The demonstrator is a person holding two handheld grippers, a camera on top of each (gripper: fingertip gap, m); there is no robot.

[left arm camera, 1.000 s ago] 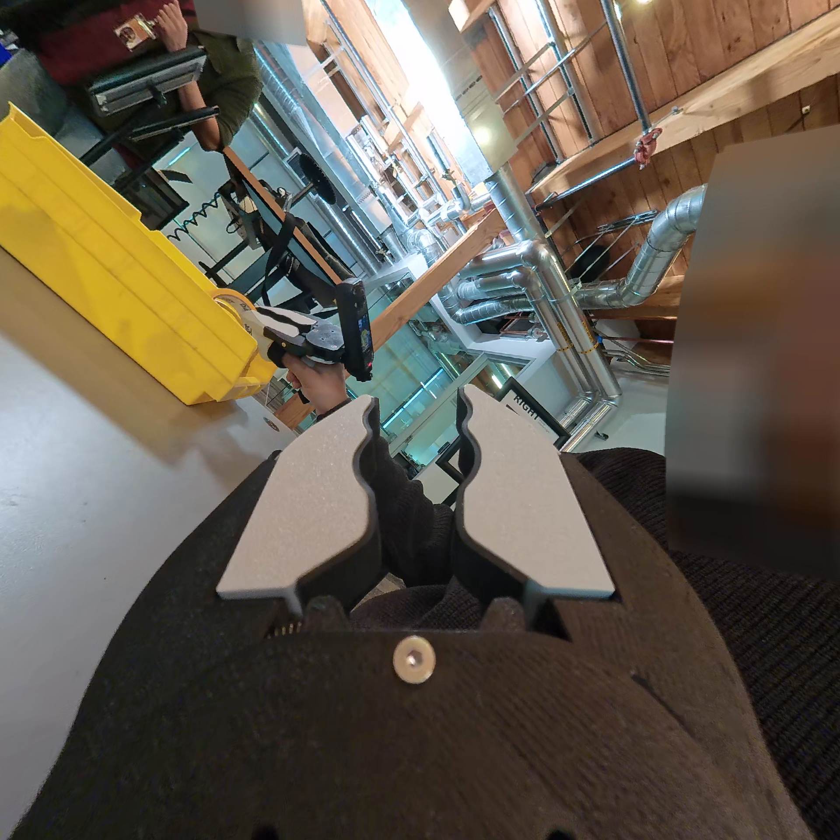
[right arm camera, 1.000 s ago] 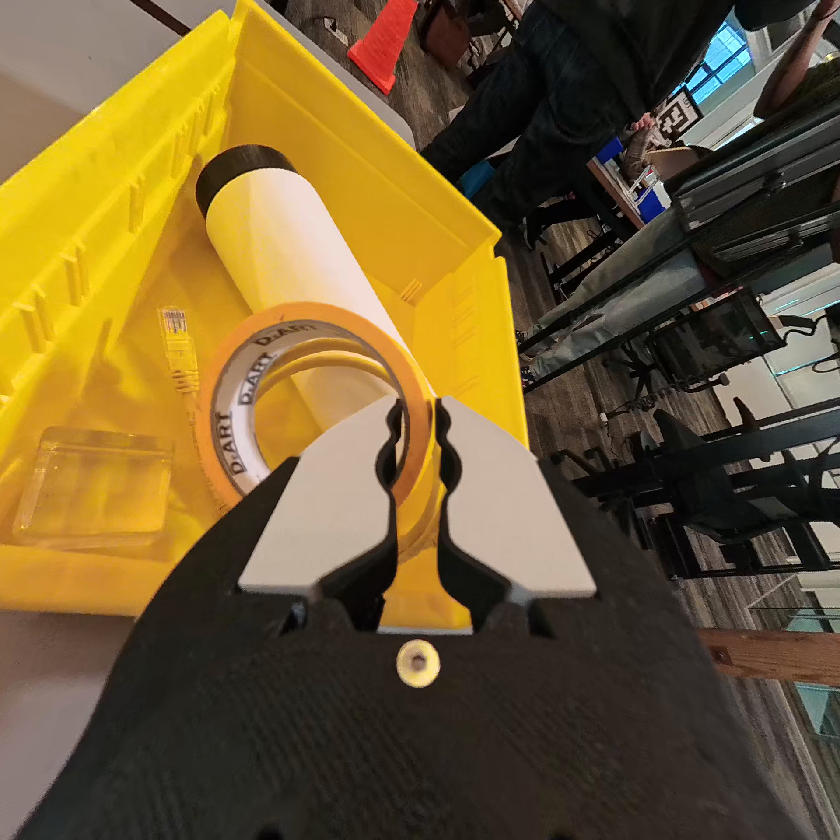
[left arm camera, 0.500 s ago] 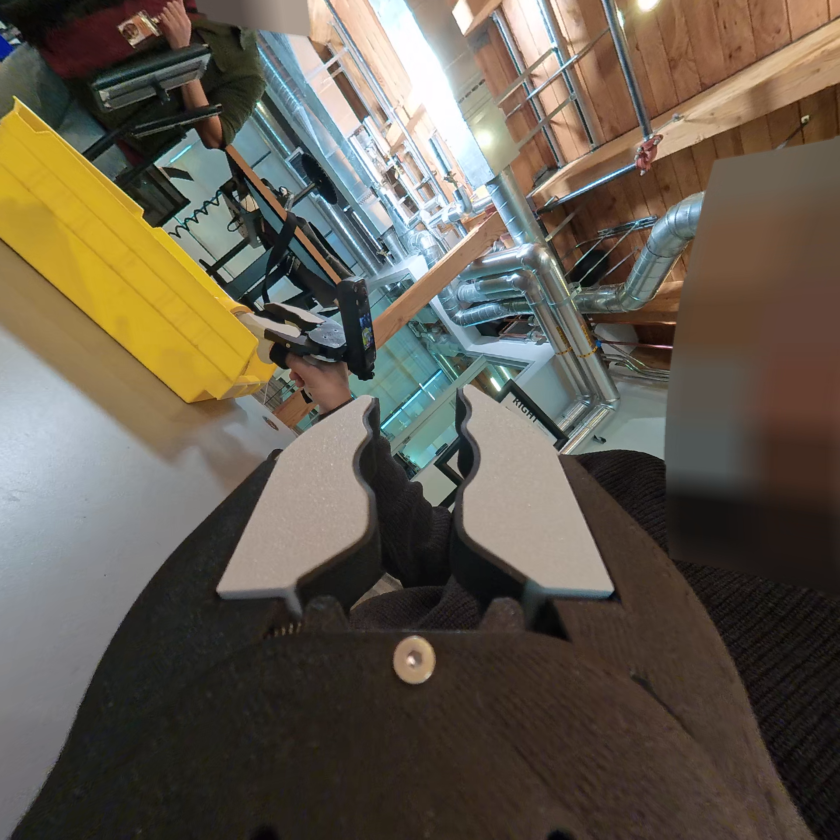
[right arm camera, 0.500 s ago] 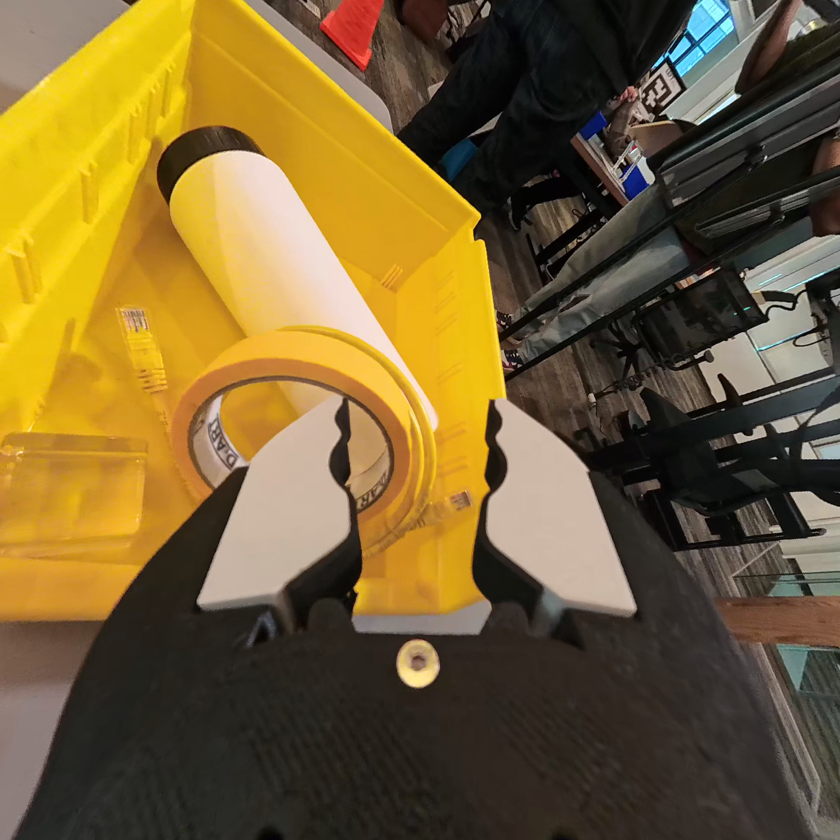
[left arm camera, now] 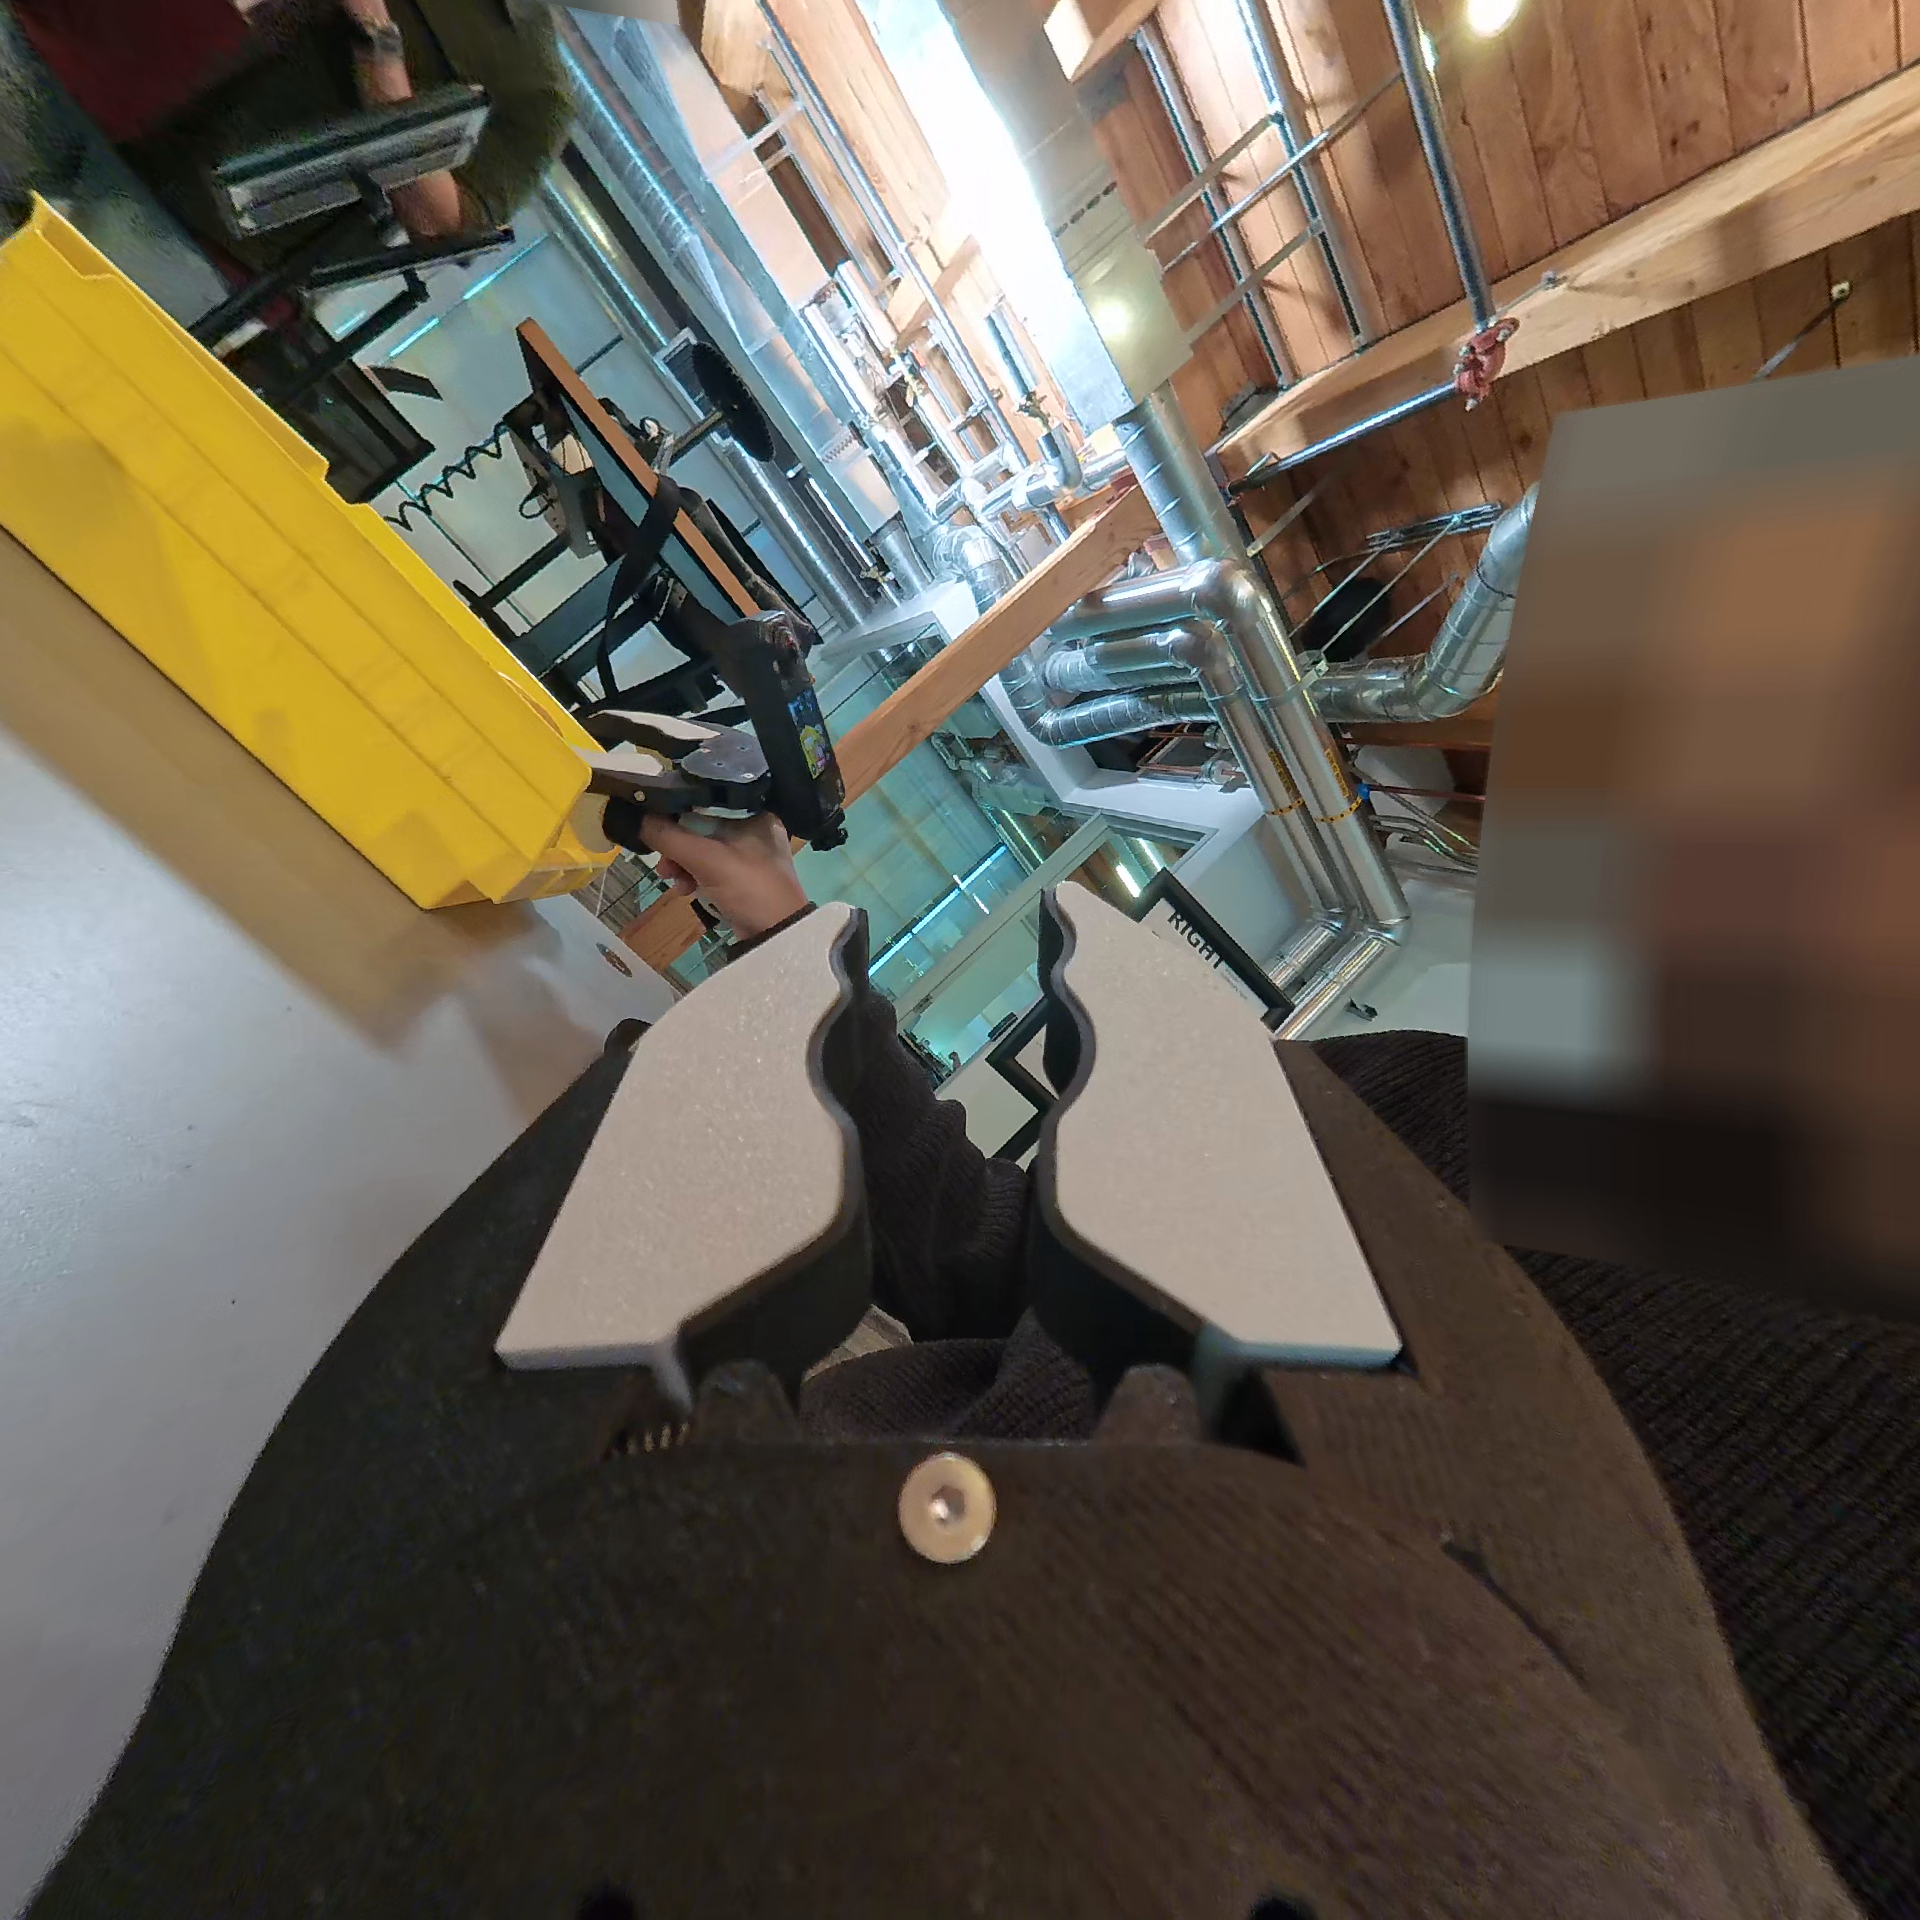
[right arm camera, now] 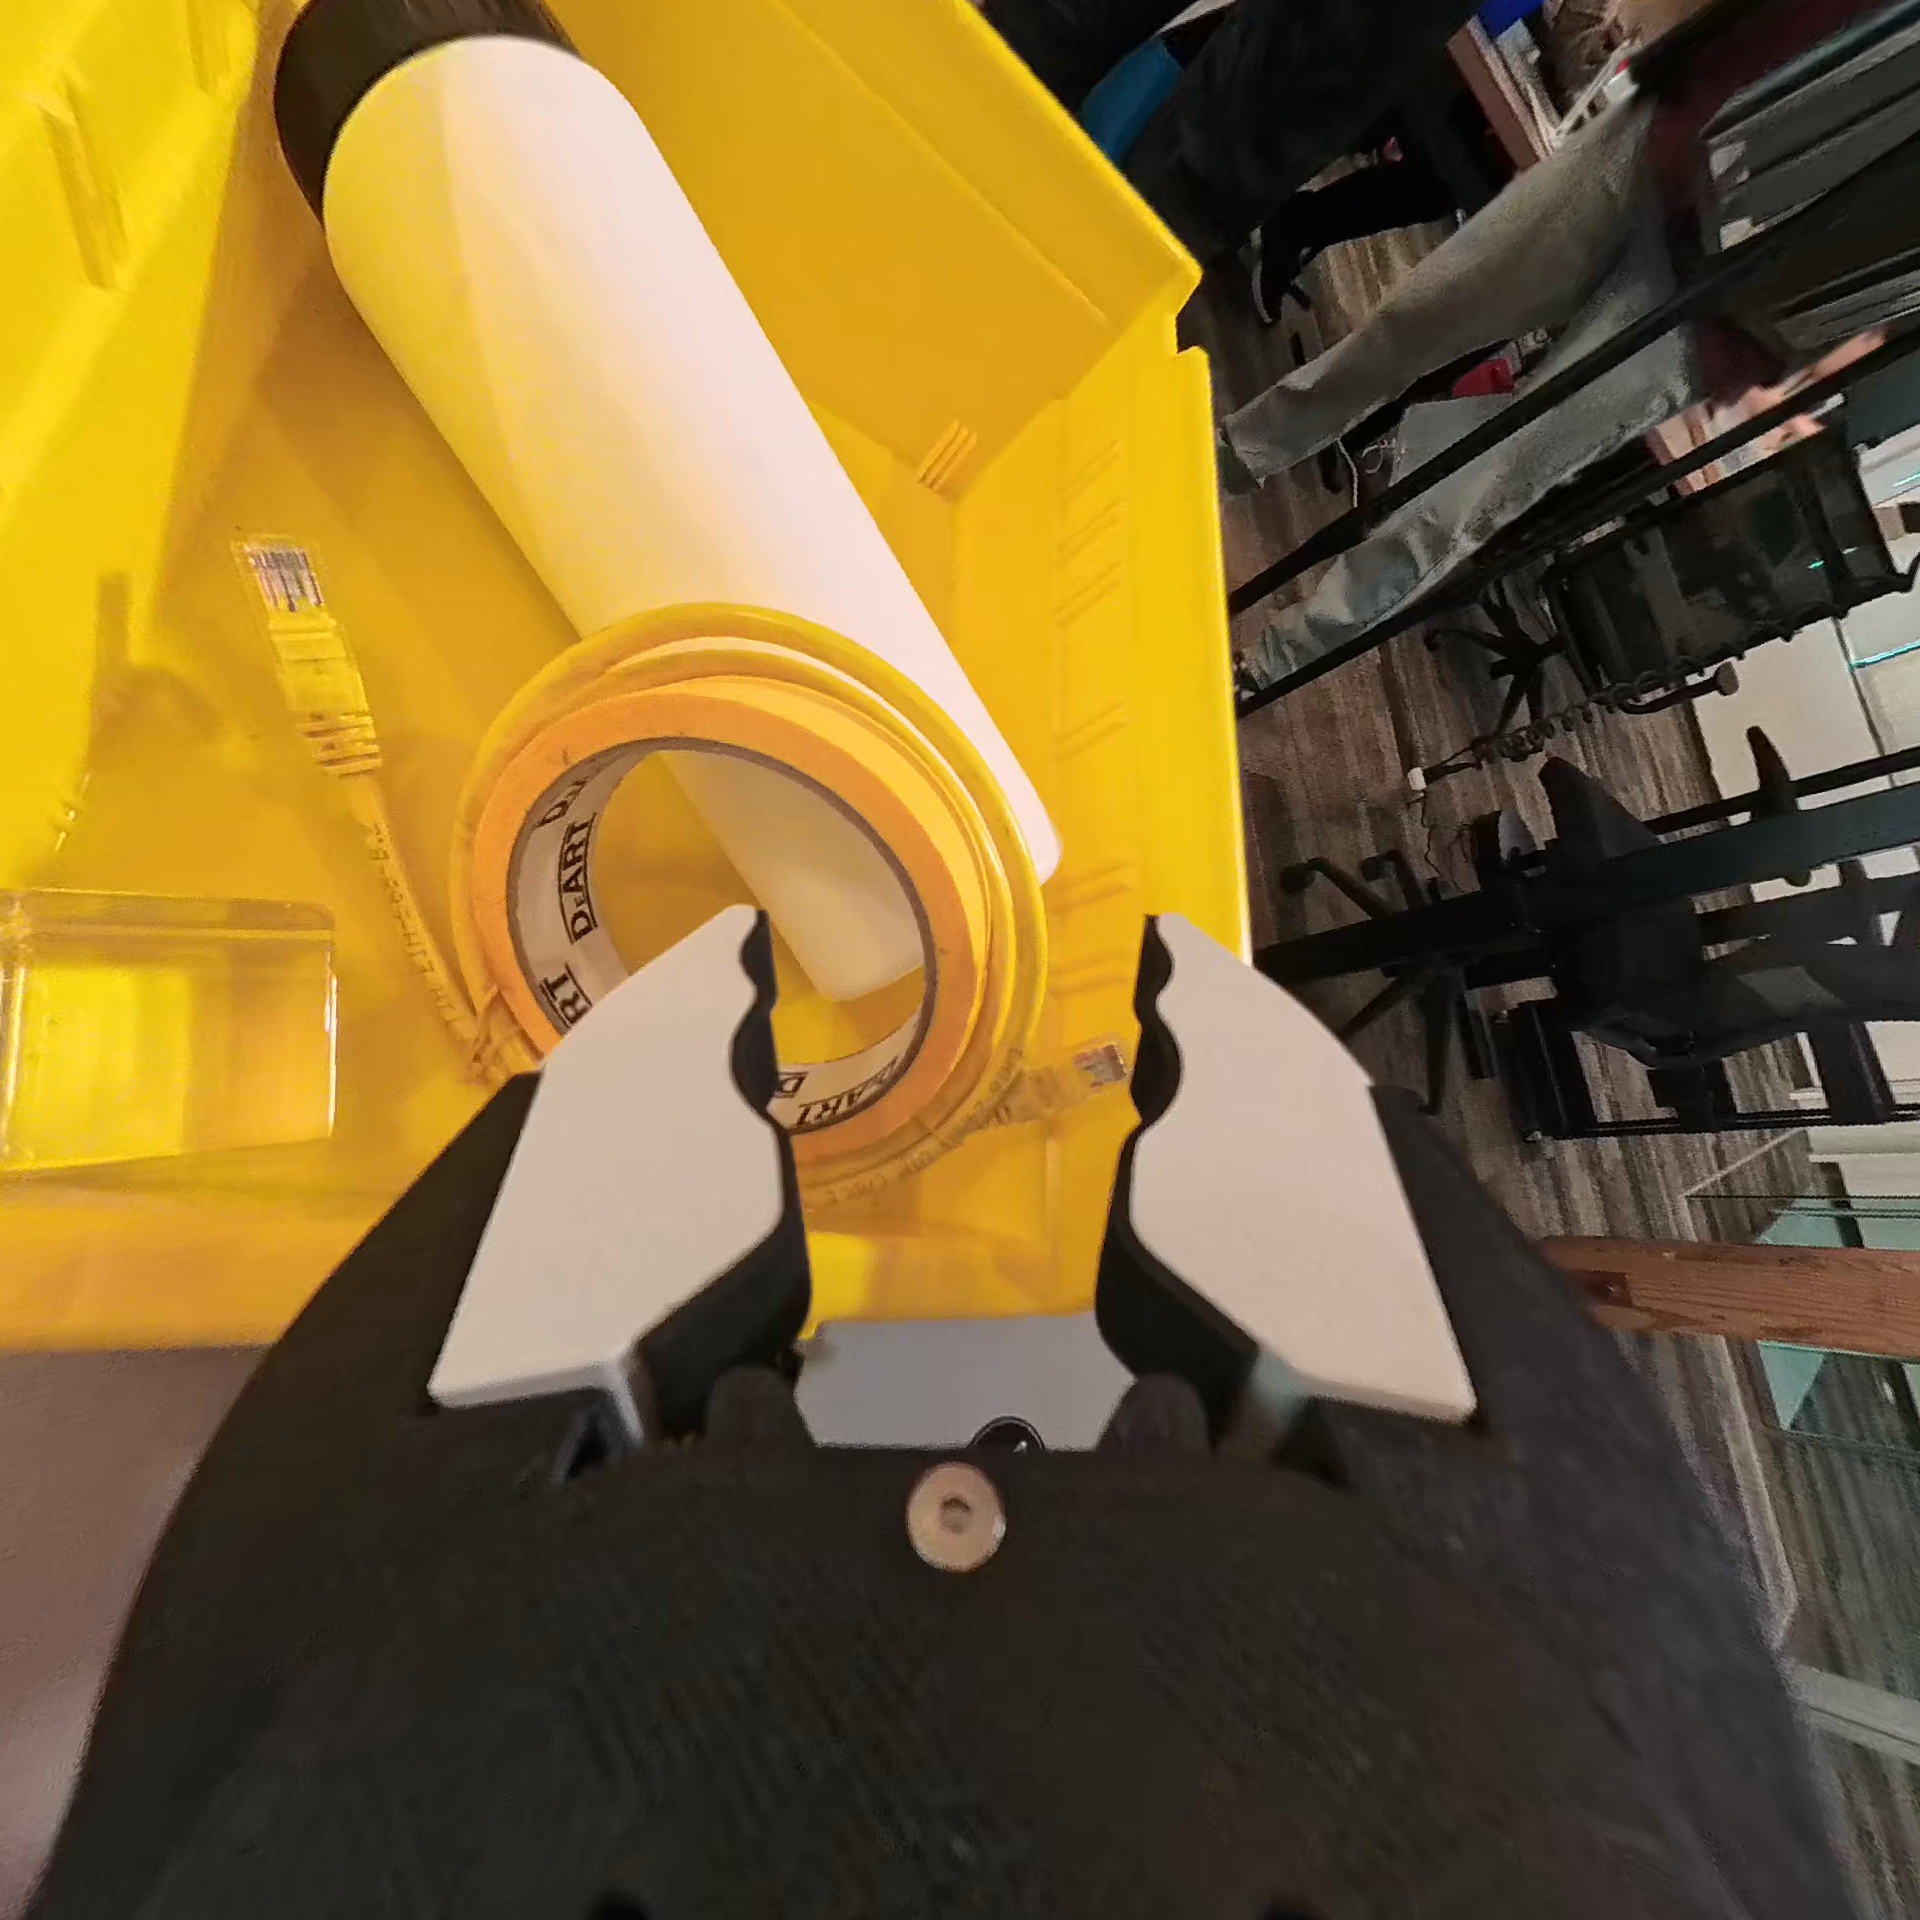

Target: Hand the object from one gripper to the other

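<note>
A roll of yellow masking tape (right arm camera: 748,696) lies in the yellow bin (right arm camera: 1143,520), leaning against a white roll with a black end (right arm camera: 623,416). In the right wrist view my right gripper (right arm camera: 953,925) is open and empty. Its fingertips are just in front of the tape, the left one over its lower rim, without gripping it. In the left wrist view my left gripper (left arm camera: 948,914) is open and empty above the grey table (left arm camera: 208,1143). It points towards the right gripper (left arm camera: 623,774), which a hand holds at the bin's near corner (left arm camera: 499,831).
In the bin there are also a yellow network cable (right arm camera: 312,665) and a clear plastic box (right arm camera: 156,1018). Beyond the table edge are black stands, chairs and people's legs (right arm camera: 1455,343). A person in a dark sweater (left arm camera: 1662,1455) is close behind the left gripper. Left tips to right tips: about 45 cm.
My right gripper was shut on the tape roll, then opened and let it go. The roll now rests in the bin and the gripper has drawn back a little. The left gripper stayed open.
</note>
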